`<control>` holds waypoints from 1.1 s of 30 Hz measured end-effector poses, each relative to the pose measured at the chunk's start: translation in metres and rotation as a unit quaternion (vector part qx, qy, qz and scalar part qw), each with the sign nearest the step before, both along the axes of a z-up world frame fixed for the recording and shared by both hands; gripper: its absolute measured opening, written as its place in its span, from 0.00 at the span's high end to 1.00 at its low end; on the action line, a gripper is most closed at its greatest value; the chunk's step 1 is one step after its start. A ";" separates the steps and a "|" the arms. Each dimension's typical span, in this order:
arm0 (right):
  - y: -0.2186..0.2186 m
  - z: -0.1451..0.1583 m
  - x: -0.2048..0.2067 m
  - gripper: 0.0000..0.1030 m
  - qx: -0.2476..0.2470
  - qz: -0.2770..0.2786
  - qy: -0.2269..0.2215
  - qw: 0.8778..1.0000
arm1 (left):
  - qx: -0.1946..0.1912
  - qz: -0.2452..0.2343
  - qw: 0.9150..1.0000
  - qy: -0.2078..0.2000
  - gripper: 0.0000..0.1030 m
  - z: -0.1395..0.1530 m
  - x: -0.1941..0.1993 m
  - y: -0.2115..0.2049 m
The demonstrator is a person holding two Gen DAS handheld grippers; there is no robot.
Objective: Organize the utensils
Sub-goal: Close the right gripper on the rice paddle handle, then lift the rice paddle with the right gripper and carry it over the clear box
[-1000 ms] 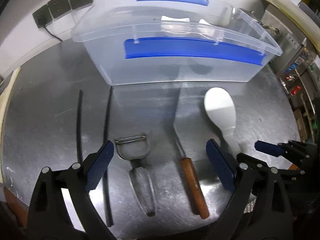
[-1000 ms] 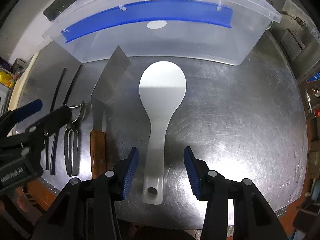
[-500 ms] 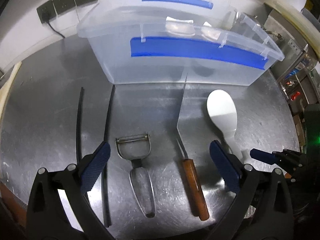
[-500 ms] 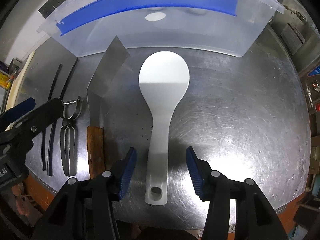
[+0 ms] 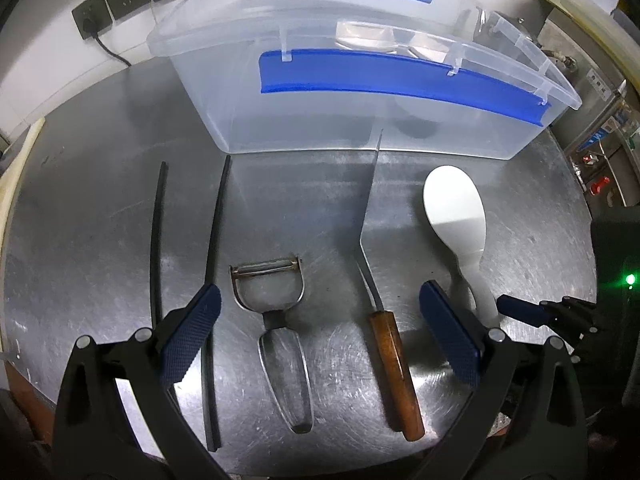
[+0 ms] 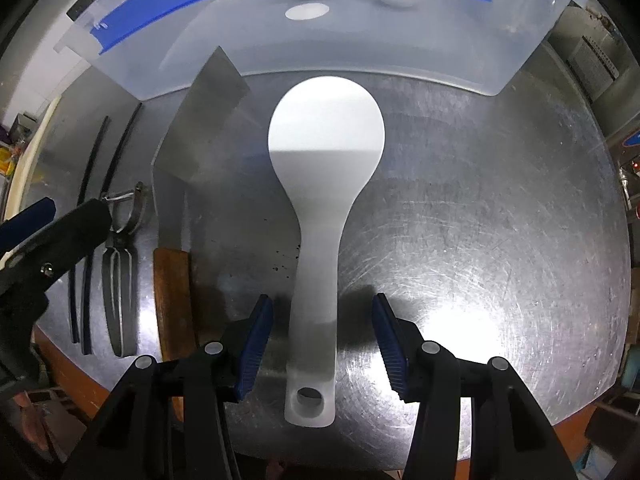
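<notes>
Utensils lie in a row on the steel table [image 5: 100, 208]: two black chopsticks [image 5: 214, 264], a metal peeler [image 5: 276, 304], a wood-handled spatula [image 5: 390, 352] and a white rice paddle [image 5: 456, 216]. My left gripper [image 5: 320, 336] is open above the peeler and the spatula handle. My right gripper [image 6: 324, 340] is open, its blue pads on either side of the rice paddle's [image 6: 320, 216] handle without touching it. A clear plastic bin [image 5: 360, 92] with blue handles stands behind the utensils.
The right gripper's tip [image 5: 532, 312] shows at the right edge of the left wrist view. Wall sockets [image 5: 120, 0] sit behind the bin. The spatula blade [image 6: 208, 120] reaches the bin's wall. The table's front edge [image 6: 120, 376] is close below the grippers.
Both cameras have drawn back and risen slightly. The right gripper has moved forward along the paddle's handle. Both grippers remain open; no utensil has moved.
</notes>
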State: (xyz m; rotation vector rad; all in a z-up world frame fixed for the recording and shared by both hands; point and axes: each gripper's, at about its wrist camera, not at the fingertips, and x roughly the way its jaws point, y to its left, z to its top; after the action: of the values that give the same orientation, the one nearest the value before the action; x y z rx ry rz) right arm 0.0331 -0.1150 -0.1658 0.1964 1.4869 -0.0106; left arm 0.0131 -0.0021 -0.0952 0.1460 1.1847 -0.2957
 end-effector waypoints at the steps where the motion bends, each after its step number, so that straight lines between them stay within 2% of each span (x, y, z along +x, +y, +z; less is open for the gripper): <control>1: 0.003 -0.002 0.001 0.49 -0.004 0.003 -0.001 1.000 | -0.006 -0.001 1.000 0.006 0.07 -0.001 0.001 0.000; 4: 0.009 -0.005 0.001 0.63 -0.025 0.011 -0.009 1.000 | -0.023 -0.006 0.999 0.027 0.07 -0.006 0.003 -0.001; 6: 0.009 -0.005 0.001 0.78 -0.025 0.013 -0.011 1.000 | -0.026 -0.008 0.999 0.032 0.07 -0.009 0.003 -0.003; 11: -0.010 -0.008 0.000 0.78 0.033 -0.019 -0.009 0.999 | -0.039 -0.011 0.998 0.037 0.07 -0.009 0.004 -0.008; 14: -0.027 -0.005 -0.006 0.78 0.101 -0.043 -0.006 0.994 | -0.086 -0.021 0.994 0.068 0.07 -0.008 0.007 -0.015; 16: -0.042 -0.004 -0.011 0.78 0.143 -0.058 -0.002 0.988 | -0.153 -0.031 0.981 0.118 0.07 -0.012 0.011 -0.022; 18: -0.052 -0.005 -0.016 0.78 0.171 -0.074 0.002 0.983 | -0.197 -0.033 0.967 0.158 0.07 -0.018 0.014 -0.031; 21: -0.069 -0.011 -0.025 0.78 0.224 -0.100 0.010 0.969 | -0.227 -0.036 0.952 0.203 0.07 -0.030 0.017 -0.046; 23: -0.069 -0.010 -0.029 0.78 0.239 -0.108 0.010 0.965 | -0.237 -0.036 0.944 0.225 0.07 -0.037 0.015 -0.056; 25: -0.073 -0.008 -0.033 0.78 0.249 -0.112 0.009 0.962 | -0.261 -0.031 0.928 0.264 0.07 -0.046 0.013 -0.065; 26: -0.073 -0.007 -0.035 0.78 0.249 -0.112 0.008 0.962 | -0.276 -0.026 0.917 0.287 0.07 -0.053 0.011 -0.070; 27: -0.073 -0.005 -0.038 0.78 0.250 -0.112 0.007 0.962 | -0.282 -0.021 0.912 0.298 0.07 -0.057 0.010 -0.072; 33: -0.067 0.000 -0.049 0.78 0.258 -0.098 0.009 0.961 | -0.273 -0.003 0.913 0.302 0.07 -0.073 0.004 -0.087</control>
State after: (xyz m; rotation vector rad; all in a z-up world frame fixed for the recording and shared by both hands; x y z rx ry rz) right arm -0.0159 -0.1824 -0.1661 0.7675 1.4590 0.2181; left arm 0.0174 -0.0894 -0.1677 -0.4669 1.6626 -0.7001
